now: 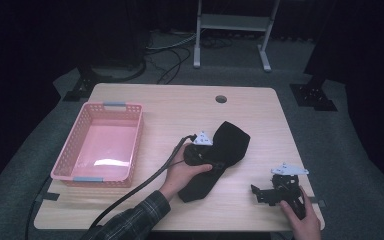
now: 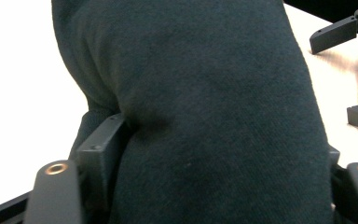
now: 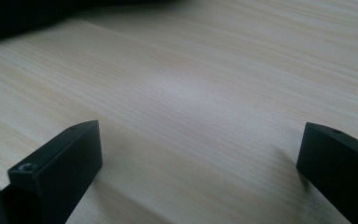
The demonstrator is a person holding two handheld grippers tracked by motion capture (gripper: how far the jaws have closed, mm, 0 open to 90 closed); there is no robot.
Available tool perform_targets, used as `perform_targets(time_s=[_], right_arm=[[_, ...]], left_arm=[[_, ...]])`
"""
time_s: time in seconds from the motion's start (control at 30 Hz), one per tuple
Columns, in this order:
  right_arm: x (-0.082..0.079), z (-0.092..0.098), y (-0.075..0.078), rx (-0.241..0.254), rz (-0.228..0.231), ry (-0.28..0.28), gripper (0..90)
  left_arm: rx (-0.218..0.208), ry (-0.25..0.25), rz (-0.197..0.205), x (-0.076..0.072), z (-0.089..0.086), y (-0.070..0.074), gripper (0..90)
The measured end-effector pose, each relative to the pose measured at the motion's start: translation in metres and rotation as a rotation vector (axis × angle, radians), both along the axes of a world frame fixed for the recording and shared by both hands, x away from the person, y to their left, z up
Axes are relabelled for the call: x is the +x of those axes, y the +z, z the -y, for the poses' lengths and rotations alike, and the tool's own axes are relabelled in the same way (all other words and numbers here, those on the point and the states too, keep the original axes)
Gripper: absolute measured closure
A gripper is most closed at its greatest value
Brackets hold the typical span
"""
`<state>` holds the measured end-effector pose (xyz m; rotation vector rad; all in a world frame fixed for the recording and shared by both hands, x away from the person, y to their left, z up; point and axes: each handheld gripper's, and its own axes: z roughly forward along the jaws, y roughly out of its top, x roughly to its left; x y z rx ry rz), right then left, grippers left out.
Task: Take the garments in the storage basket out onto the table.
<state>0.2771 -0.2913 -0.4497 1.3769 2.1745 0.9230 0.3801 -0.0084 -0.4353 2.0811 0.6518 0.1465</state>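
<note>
Left tool at black cloth, pink basket w/o contents

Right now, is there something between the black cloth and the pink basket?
Nothing visible. The black cloth lies at the left tool, and only bare table separates it from the pink basket beside it. The right tool is on the other side.

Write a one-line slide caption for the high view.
Left gripper on a black cloth mid-table, right gripper resting open near the front edge, pink basket at left.
</note>
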Motion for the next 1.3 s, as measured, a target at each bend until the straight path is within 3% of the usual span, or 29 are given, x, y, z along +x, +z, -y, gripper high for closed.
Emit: perform_targets(time_s=[0.23, 0.43, 0.63, 0.93, 1.17, 1.3], right_arm=[[0.0, 0.0, 0.0, 0.0, 0.0, 0.0, 0.0], [0.0, 0.0, 0.0, 0.0, 0.0, 0.0, 0.0], [0.0, 0.0, 0.0, 0.0, 0.0, 0.0, 0.0], [0.0, 0.0, 0.0, 0.0, 0.0, 0.001, 0.0], [0.0, 0.0, 0.0, 0.0, 0.0, -0.002, 0.0], [0.001, 0.0, 0.0, -0.001, 0.001, -0.001, 0.0]], left_arm=[[0.003, -0.009, 0.007, -0.001, 0.0, 0.0, 19.2], [0.008, -0.018, 0.004, -0.001, 0.001, 0.0, 2.3], [0.006, -0.014, 0.014, -0.001, 0.001, 0.001, 2.4], [-0.014, -0.027, 0.07, -0.004, -0.004, 0.014, 2.4], [-0.043, -0.029, 0.136, -0.005, -0.011, 0.025, 2.4], [-0.085, -0.032, 0.159, -0.006, -0.017, 0.035, 2.4]])
